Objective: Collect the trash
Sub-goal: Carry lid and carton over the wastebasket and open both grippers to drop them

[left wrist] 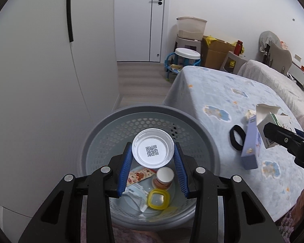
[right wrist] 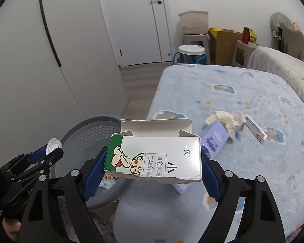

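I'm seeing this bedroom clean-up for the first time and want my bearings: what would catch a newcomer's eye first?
Each gripper holds a piece of trash: the left gripper grips a white plastic lid with a QR code above the grey perforated basket, which already holds wrappers and a small cup. The right gripper clamps an open white-and-green carton with a cartoon print over the blue patterned bed, where crumpled tissue lies.

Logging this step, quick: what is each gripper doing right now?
Left gripper: shut on the white plastic lid, above the grey basket.
Right gripper: shut on the opened carton box.
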A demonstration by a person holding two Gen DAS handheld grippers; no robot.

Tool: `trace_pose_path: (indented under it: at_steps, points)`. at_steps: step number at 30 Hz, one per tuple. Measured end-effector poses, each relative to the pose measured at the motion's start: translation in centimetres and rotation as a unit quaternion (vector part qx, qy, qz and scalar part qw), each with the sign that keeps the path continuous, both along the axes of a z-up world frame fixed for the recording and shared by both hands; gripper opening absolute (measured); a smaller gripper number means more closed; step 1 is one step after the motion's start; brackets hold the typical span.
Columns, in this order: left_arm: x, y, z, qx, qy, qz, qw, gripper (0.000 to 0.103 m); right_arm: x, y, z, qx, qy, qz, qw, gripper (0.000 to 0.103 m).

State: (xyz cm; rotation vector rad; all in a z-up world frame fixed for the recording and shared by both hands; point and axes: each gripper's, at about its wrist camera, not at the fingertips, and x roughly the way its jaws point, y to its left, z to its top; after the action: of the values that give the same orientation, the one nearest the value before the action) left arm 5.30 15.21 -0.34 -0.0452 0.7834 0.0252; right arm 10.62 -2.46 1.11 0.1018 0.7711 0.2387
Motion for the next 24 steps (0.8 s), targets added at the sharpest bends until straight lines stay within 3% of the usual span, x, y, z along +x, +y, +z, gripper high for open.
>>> trace_pose_path:
  at_steps: [12,24]
  points:
    - [1.7,3.9,-2.3,-0.003,0.037,0.023,0.9990,0.039,3.0,6.1,-3.0,0.005,0.040,0.085,0.996,0.081]
    - [3.2,5.1,-4.1,-0.009,0.061,0.031,0.9976,0.039,5.2,7.8,-5.4,0.013,0.070,0.119,0.990,0.082]
